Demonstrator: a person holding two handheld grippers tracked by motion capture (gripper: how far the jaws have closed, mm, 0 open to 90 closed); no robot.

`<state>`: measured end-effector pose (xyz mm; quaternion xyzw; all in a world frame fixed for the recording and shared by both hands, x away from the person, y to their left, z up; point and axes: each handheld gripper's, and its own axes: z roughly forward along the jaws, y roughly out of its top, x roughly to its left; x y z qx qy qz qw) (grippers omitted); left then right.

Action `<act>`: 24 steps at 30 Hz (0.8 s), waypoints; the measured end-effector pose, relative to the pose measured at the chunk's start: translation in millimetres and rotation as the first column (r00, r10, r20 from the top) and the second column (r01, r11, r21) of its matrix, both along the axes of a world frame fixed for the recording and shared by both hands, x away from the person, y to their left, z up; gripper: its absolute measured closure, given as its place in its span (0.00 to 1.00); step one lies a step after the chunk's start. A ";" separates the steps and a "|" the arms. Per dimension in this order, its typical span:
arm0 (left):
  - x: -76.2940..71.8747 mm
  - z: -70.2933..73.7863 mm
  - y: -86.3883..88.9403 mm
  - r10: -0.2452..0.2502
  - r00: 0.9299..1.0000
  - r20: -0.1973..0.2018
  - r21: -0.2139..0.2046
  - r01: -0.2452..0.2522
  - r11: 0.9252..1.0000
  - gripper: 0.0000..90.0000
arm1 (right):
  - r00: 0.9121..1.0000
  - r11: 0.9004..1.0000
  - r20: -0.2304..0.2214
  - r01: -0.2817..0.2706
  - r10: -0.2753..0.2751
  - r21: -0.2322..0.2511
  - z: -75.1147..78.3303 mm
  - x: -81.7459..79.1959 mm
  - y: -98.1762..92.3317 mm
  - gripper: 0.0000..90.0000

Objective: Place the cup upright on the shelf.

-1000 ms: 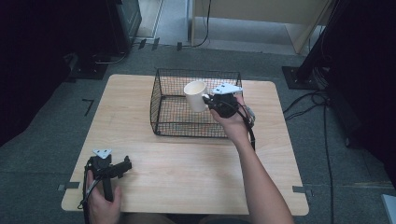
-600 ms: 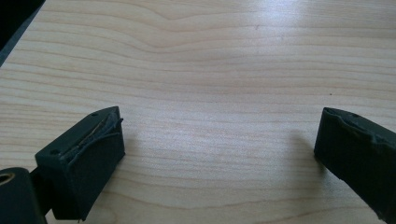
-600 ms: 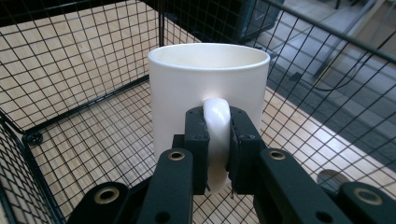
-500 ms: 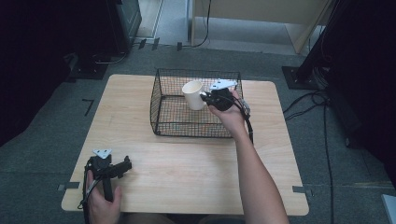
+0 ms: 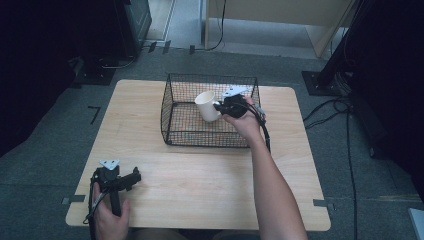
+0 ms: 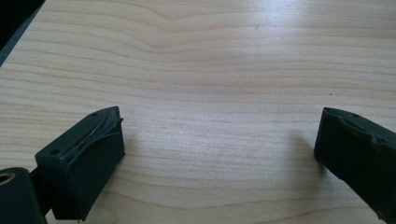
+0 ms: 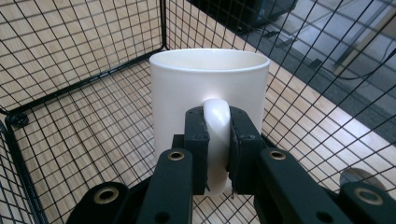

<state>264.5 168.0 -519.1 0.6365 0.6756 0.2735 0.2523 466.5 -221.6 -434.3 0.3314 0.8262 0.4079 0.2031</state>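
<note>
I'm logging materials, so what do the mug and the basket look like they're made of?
Mug: likely glazed ceramic, white and smooth with a glossy highlight on its handle. Basket: black wire mesh, probably coated metal, thin rods in an open grid.

Both forearms are bare, with no sleeve in sight. The left gripper (image 5: pixel 131 177) and the right gripper (image 5: pixel 219 106) are matt black, each topped behind its fingers (image 6: pixel 88 154) by a pale grey three-cornered plate and trailing a black cable. Round brass-ringed screw holes dot the black links just behind the fingers.
</note>
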 end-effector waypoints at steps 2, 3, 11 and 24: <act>0.0 0.0 0.0 0.000 1.000 0.000 -0.001 0.000 1.000 0.02 | 1.000 1.000 -0.007 0.008 -0.008 0.004 0.2 0.3 -1.4 0.89; 0.0 0.0 0.0 0.000 1.000 0.000 0.000 0.000 1.000 0.02 | 1.000 1.000 -0.008 0.011 -0.011 0.006 0.2 0.5 -1.9 0.89; 0.0 0.0 0.0 0.000 1.000 0.000 0.000 0.000 1.000 0.02 | 0.998 0.999 -0.043 0.035 -0.035 0.009 -3.8 0.3 -1.9 0.73; 0.0 0.0 -0.1 -0.001 1.000 0.000 -0.001 0.001 1.000 0.02 | 0.997 0.997 -0.023 0.080 -0.079 0.022 -1.3 -2.6 -1.0 0.50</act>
